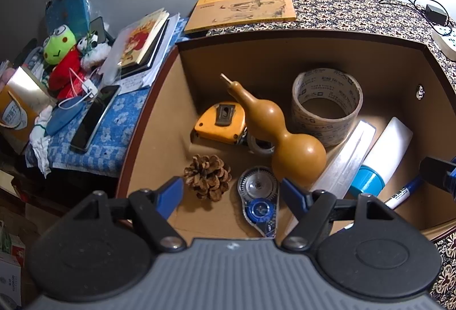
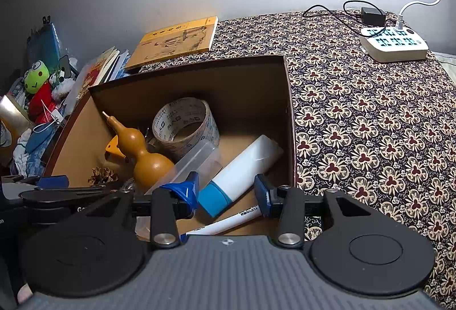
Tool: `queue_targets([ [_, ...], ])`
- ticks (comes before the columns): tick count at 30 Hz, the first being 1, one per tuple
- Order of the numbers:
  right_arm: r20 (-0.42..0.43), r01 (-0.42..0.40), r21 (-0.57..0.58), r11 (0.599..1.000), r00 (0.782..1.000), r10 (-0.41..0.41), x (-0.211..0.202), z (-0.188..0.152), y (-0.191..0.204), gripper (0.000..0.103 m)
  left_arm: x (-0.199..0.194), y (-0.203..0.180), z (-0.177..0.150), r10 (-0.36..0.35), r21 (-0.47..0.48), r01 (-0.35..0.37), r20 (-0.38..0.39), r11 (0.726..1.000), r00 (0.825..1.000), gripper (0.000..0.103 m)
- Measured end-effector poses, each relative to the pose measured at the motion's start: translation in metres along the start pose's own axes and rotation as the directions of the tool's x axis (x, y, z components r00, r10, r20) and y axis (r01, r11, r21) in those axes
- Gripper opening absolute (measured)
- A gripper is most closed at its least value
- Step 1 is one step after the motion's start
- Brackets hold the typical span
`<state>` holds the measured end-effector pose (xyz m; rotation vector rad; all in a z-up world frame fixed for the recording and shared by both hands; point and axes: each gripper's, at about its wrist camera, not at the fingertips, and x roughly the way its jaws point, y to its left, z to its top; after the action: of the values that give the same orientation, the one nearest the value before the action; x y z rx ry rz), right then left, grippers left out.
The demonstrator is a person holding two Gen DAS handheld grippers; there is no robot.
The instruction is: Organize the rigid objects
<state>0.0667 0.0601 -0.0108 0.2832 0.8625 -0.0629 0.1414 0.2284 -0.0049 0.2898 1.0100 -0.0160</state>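
We judge the sorting nearly done: the cardboard box (image 1: 159, 116) already holds the gourd (image 1: 285, 136), tape roll (image 1: 327, 104) at 1 o'clock of it, tape measure (image 1: 219, 121) at 9, pine cone (image 1: 207, 177), correction-tape dispenser (image 1: 258, 196), white tube (image 2: 245, 167) and marker (image 2: 228, 223). Left gripper (image 1: 232, 193) and right gripper (image 2: 226, 190) hover over the box, jaws apart, holding nothing. Only the yellow book (image 2: 176, 39) lies loose on the patterned worktop (image 2: 370, 124); the power strip (image 2: 394, 44) sits well apart. The clutter beside the box looks unrelated.
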Motion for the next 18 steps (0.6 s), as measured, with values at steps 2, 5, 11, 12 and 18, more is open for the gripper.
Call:
queue_targets([
  [2, -0.001, 0.001, 0.001, 1.0, 1.0, -0.001, 0.0002, -0.0001, 0.0, 0.027, 0.0004, 0.0006, -0.0002, 0.0, -0.001, 0.0, -0.002, 1.0, 1.0, 0.077],
  [5, 0.001, 0.003, -0.001, 1.0, 1.0, -0.003, 0.0005, -0.0002, -0.0002, 0.027, 0.0014, 0.001, -0.0005, 0.0, -0.004, 0.0, -0.005, 1.0, 1.0, 0.077],
  [11, 0.004, 0.004, -0.006, 1.0, 1.0, -0.004, 0.0006, 0.0003, -0.0002, 0.027, 0.0003, 0.001, 0.0002, 0.006, -0.009, -0.006, 0.007, 1.0, 1.0, 0.077],
  [12, 0.004, 0.004, -0.006, 1.0, 1.0, -0.004, 0.0007, 0.0003, -0.0002, 0.027, 0.0001, 0.0013, 0.0005, 0.006, -0.01, -0.006, 0.008, 1.0, 1.0, 0.077],
  [18, 0.003, 0.004, -0.011, 1.0, 1.0, -0.004, 0.0011, 0.0003, 0.0001, 0.027, 0.0006, 0.0008, 0.0006, 0.0, -0.003, 0.0, 0.006, 1.0, 1.0, 0.077],
])
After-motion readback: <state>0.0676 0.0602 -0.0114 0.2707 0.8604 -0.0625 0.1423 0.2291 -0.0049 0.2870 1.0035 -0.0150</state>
